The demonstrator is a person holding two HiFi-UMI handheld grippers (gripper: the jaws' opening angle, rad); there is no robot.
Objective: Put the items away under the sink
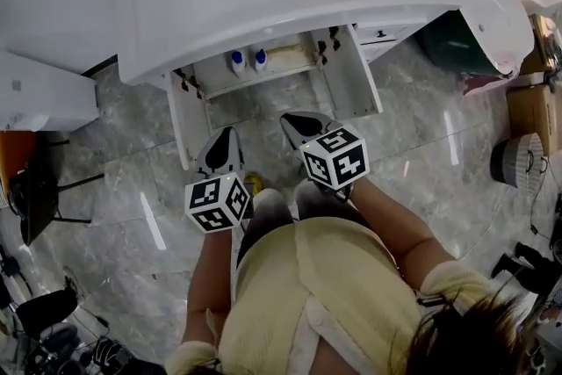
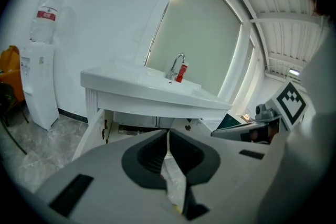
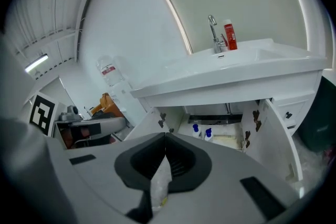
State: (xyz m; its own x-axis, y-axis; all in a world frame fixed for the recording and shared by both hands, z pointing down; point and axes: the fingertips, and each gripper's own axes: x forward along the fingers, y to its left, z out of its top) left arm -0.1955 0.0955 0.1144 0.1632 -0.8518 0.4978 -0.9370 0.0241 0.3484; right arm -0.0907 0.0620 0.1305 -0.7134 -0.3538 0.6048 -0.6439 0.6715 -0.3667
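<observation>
The left bottle (image 1: 236, 61) and right bottle (image 1: 260, 59), both blue-capped, stand just beside each other at the left of the open cabinet (image 1: 294, 55) under the sink (image 1: 263, 9). Its doors (image 1: 351, 75) stand wide. Nearer, the left gripper (image 1: 230, 133) and right gripper (image 1: 287, 119) are clenched tip to tip, both empty.
</observation>
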